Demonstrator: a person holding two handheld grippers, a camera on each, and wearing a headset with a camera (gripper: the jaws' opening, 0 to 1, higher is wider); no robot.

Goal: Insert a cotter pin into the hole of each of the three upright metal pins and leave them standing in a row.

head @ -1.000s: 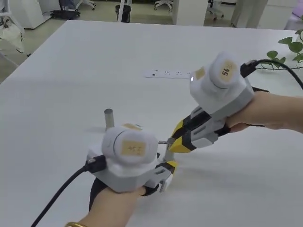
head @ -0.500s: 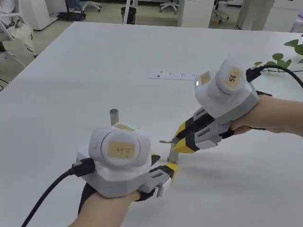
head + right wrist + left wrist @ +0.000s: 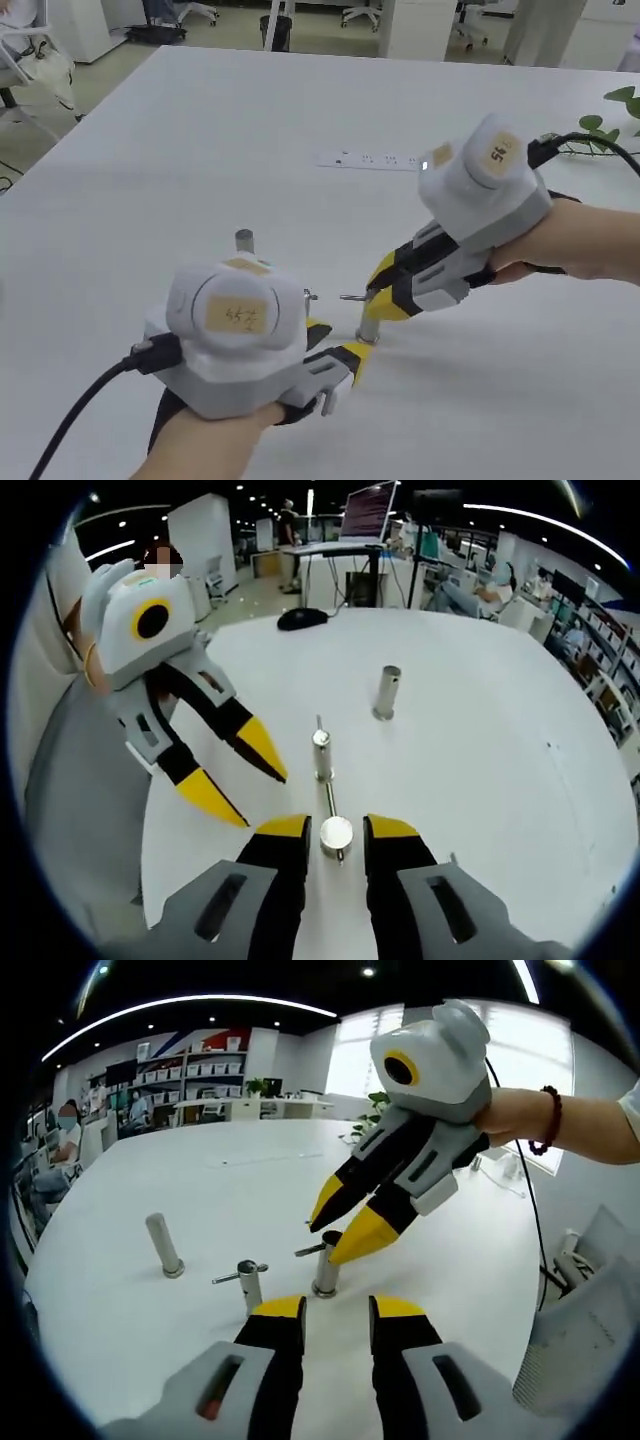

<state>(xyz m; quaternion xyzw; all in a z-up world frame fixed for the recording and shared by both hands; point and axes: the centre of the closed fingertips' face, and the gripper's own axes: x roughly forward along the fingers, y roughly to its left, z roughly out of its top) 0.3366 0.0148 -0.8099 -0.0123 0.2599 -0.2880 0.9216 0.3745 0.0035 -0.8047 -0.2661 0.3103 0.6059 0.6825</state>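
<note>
On my right gripper (image 3: 337, 825) the jaws stand slightly apart astride the nearest metal pin (image 3: 325, 1272), gripping nothing; my left gripper (image 3: 337, 1307) hangs parted, empty. 1 bump could topple it or dislodge its cotter pin (image 3: 308, 1250).

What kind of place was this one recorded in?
Likely an open-plan office or lab: a large white table with a power strip, office chairs beyond it, and shelves of boxes along a wall.
</note>
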